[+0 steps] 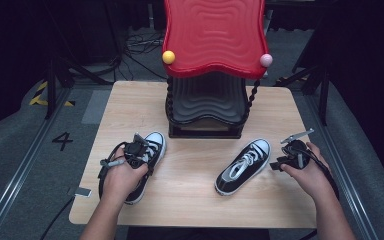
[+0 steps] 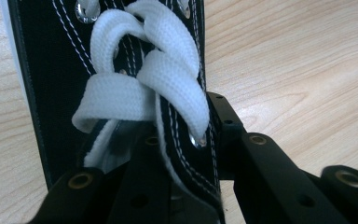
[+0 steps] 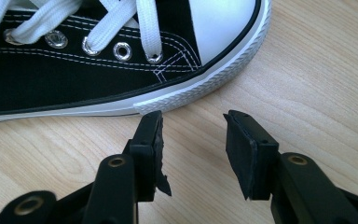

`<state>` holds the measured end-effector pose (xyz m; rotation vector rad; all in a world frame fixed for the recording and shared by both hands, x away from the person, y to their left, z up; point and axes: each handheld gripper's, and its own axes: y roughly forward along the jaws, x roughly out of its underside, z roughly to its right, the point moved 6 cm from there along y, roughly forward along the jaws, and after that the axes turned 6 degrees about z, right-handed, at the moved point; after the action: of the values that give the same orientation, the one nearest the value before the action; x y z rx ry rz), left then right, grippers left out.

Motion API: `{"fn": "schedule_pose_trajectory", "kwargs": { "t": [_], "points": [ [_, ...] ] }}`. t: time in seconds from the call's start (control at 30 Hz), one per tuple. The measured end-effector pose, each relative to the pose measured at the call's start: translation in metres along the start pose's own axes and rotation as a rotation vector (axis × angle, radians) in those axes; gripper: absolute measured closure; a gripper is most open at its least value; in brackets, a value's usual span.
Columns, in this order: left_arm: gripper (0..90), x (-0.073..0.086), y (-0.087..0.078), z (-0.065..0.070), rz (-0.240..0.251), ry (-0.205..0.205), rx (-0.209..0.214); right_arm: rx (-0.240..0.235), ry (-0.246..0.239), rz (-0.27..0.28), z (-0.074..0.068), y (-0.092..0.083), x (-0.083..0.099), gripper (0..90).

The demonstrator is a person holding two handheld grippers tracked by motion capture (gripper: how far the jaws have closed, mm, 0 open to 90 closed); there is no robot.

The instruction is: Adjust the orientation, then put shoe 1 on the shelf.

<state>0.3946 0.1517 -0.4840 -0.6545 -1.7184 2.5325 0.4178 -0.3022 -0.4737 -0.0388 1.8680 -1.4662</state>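
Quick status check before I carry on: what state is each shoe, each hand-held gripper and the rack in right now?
Left shoe: on the table, gripped at its laced upper.
Right shoe: flat on the table, laced, free.
Left hand-held gripper: shut on the left shoe.
Right hand-held gripper: open, beside the right shoe's toe, not touching.
Shoe rack: upright at the table's far edge; shelves look empty.

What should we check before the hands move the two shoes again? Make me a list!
1. Left gripper shut on the left black canvas sneaker with white laces, at its laced edge: ok.
2. Right gripper open, nothing between its jaws: ok.
3. Right black canvas sneaker lying flat on the light wooden table, beside the open jaws: ok.
4. Space free between the sneakers: ok.
5. How firmly the left grip holds: cannot tell.
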Motion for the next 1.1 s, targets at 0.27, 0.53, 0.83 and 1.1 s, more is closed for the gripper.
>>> {"fn": "schedule_pose_trajectory", "kwargs": {
  "t": [0.27,0.53,0.83,1.1],
  "points": [
    [78.4,-0.002,0.000,-0.001,-0.021,-0.027,0.012,0.002,0.002,-0.002,0.000,0.000,0.001,56.8],
    [68.7,-0.012,-0.001,0.005,0.091,0.005,-0.057,0.005,-0.004,0.001,0.001,0.000,0.001,56.3],
    [84.7,-0.016,0.003,0.002,0.097,0.034,-0.073,0.000,-0.008,-0.012,-0.002,0.002,0.004,55.3],
    [87.3,-0.015,-0.008,0.013,0.097,0.095,-0.088,0.012,0.001,-0.002,0.003,-0.001,0.005,55.3]
  ]
}}
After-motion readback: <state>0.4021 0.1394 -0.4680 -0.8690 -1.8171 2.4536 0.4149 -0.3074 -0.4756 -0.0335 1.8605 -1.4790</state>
